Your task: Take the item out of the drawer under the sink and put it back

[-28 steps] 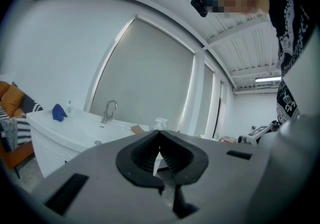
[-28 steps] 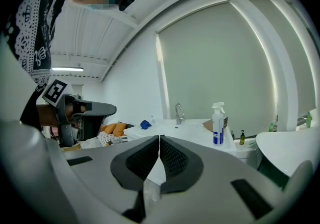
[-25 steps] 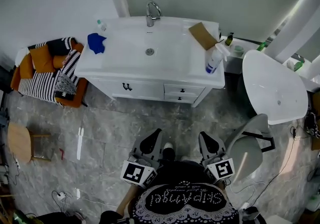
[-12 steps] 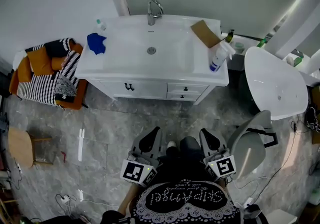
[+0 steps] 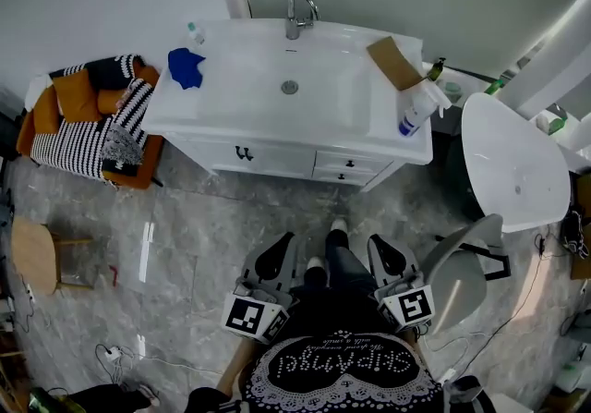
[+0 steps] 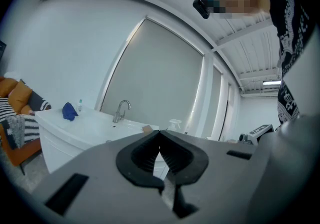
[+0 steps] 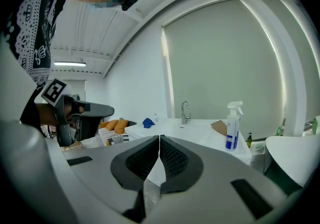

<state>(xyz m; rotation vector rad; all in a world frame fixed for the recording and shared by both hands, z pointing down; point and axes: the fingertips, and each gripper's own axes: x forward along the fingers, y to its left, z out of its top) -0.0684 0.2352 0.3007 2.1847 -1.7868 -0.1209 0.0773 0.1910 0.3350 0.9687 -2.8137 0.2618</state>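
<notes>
Room: bathroom with a grey marbled tile floor (image 5: 185, 245), pale walls and a frosted window panel at top.
Unit: white vanity basin (image 5: 231, 102), upper centre of the head view, with a chrome tap (image 5: 297, 14) at its back edge.
Drawers: two shallow white drawers with dark knobs (image 5: 349, 164), stacked right of centre under the basin. Both are shut, so the item inside is hidden.
On the counter: crumpled blue cloth (image 5: 186, 66) at left; brown cardboard piece (image 5: 395, 63) and white spray bottle with blue label (image 5: 416, 111) at right.
Surroundings: orange couch with striped cushions (image 5: 88, 125) at left; white oval tub (image 5: 512, 162) at right.
Left gripper (image 6: 160, 140): jaws pressed together, nothing between them.
Right gripper (image 7: 159, 143): jaws pressed together, nothing between them.
Position: both are lower centre, well apart from the drawers.
In the way: the person's leg and shoe (image 5: 337, 228) between the grippers.
</notes>
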